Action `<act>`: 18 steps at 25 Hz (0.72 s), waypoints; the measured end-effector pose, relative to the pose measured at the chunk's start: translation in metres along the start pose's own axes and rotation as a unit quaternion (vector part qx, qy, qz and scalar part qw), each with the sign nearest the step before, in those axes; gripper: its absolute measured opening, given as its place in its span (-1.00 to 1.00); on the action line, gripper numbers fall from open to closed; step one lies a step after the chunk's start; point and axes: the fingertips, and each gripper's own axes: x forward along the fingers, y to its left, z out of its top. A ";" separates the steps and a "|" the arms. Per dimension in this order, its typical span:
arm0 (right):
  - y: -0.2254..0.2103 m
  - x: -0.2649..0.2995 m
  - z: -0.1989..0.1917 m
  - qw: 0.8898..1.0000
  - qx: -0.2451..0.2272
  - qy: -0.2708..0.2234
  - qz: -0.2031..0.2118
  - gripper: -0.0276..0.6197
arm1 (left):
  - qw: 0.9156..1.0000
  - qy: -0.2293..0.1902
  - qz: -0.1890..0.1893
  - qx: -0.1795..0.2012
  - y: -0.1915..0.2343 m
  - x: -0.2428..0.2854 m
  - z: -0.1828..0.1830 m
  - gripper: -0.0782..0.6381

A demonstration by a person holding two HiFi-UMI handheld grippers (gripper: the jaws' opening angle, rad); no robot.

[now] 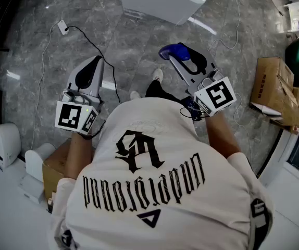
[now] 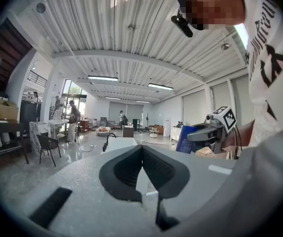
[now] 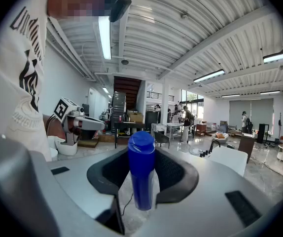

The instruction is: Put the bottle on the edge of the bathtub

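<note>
right gripper [image 3: 142, 156]: jaws clamped on the blue bottle [image 3: 141, 181]; bottle upright, cap up, long axis across the jaws
left gripper [image 2: 141, 151]: jaws together, nothing between
bathtub [image 1: 162, 1]: ahead of both grippers, well apart from the bottle; right one looks set to carry
views: right gripper view shows the tap [image 3: 213, 146]; head view shows only a tub corner

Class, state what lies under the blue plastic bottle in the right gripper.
Under the blue plastic bottle, clamped by the right gripper, grey marble floor and a thin black cable show. Its body hides the rest.
</note>
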 end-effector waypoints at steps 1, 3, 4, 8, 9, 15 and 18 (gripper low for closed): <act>-0.002 0.001 0.000 1.000 -0.001 0.000 0.001 -0.43 | 1.000 0.001 0.000 0.000 0.000 0.002 -0.001 -0.74; -0.005 0.003 -0.001 1.000 -0.002 -0.001 0.003 -0.43 | 1.000 0.003 0.000 0.001 0.000 0.007 -0.003 -0.74; -0.008 0.004 -0.002 1.000 -0.002 -0.001 0.004 -0.43 | 1.000 0.004 0.000 0.001 0.000 0.010 -0.003 -0.74; -0.020 0.004 -0.006 1.000 0.003 0.002 0.009 -0.43 | 1.000 0.009 -0.001 -0.001 -0.003 0.025 -0.005 -0.74; -0.025 0.005 -0.007 1.000 0.006 0.001 0.011 -0.43 | 1.000 0.010 -0.001 -0.002 -0.003 0.030 -0.006 -0.74; -0.064 0.009 -0.015 1.000 0.011 -0.001 0.018 -0.43 | 1.000 0.021 0.007 -0.008 0.000 0.069 -0.007 -0.74; -0.087 0.013 -0.020 1.000 0.017 -0.001 0.021 -0.43 | 1.000 0.027 0.010 -0.010 0.002 0.092 -0.010 -0.74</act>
